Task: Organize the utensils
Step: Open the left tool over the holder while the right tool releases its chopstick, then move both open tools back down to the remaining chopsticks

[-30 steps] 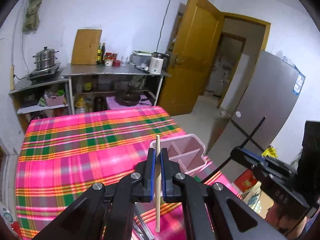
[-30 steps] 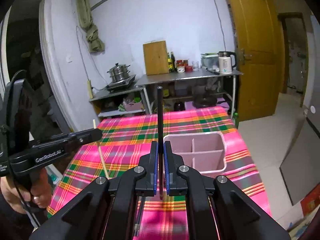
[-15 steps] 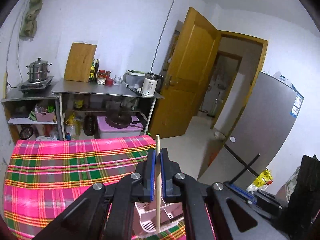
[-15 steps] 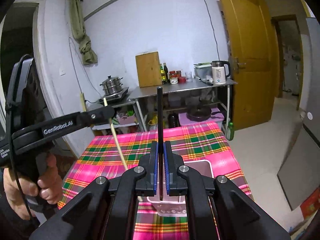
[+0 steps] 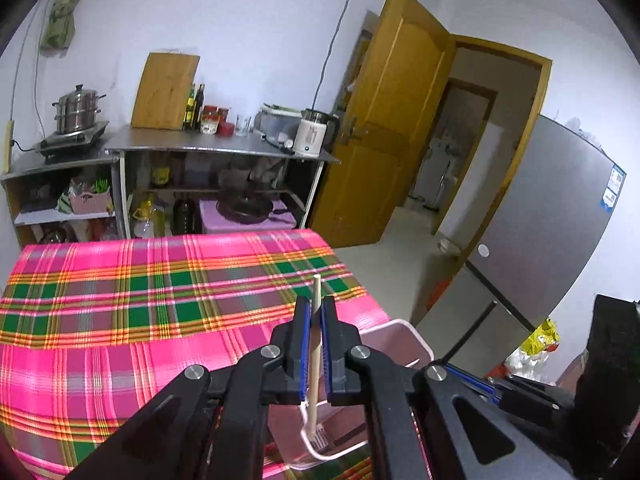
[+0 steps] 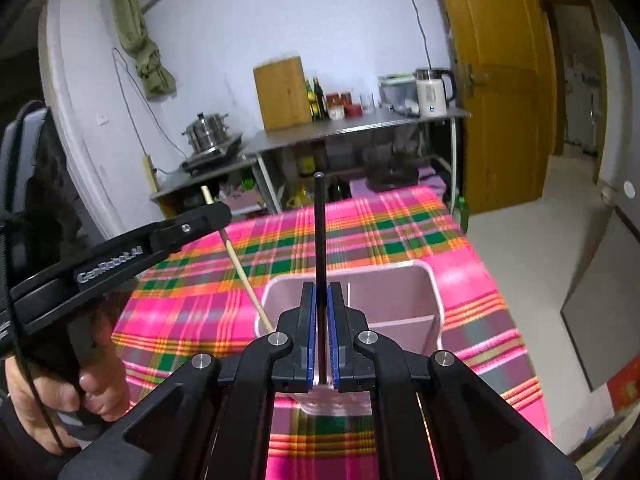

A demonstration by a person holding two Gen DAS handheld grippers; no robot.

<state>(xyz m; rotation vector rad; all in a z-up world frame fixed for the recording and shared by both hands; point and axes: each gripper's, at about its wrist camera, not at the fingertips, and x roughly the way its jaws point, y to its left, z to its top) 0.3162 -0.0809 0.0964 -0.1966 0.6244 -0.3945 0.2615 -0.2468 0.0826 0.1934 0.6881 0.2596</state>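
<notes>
My left gripper (image 5: 315,312) is shut on a pale wooden chopstick (image 5: 314,360), held upright with its lower end inside the pink divided utensil holder (image 5: 404,336). In the right wrist view the wooden chopstick (image 6: 244,272) slants down into the holder's (image 6: 400,296) left side from the left gripper (image 6: 216,212). My right gripper (image 6: 321,300) is shut on a black chopstick (image 6: 319,232), held upright just above the holder's near compartments. The black chopstick (image 5: 464,344) and right gripper also show at the right in the left wrist view.
The holder stands near the right edge of a table with a pink plaid cloth (image 6: 360,224). Behind it a steel shelf (image 6: 352,124) carries a cutting board, bottles and a kettle; a steamer pot (image 6: 206,136) sits left. A wooden door (image 6: 504,92) and grey fridge (image 5: 552,236) are right.
Both grippers came down toward the holder from a higher position. The wooden chopstick's lower end now sits in the holder, and the black chopstick is lower over it.
</notes>
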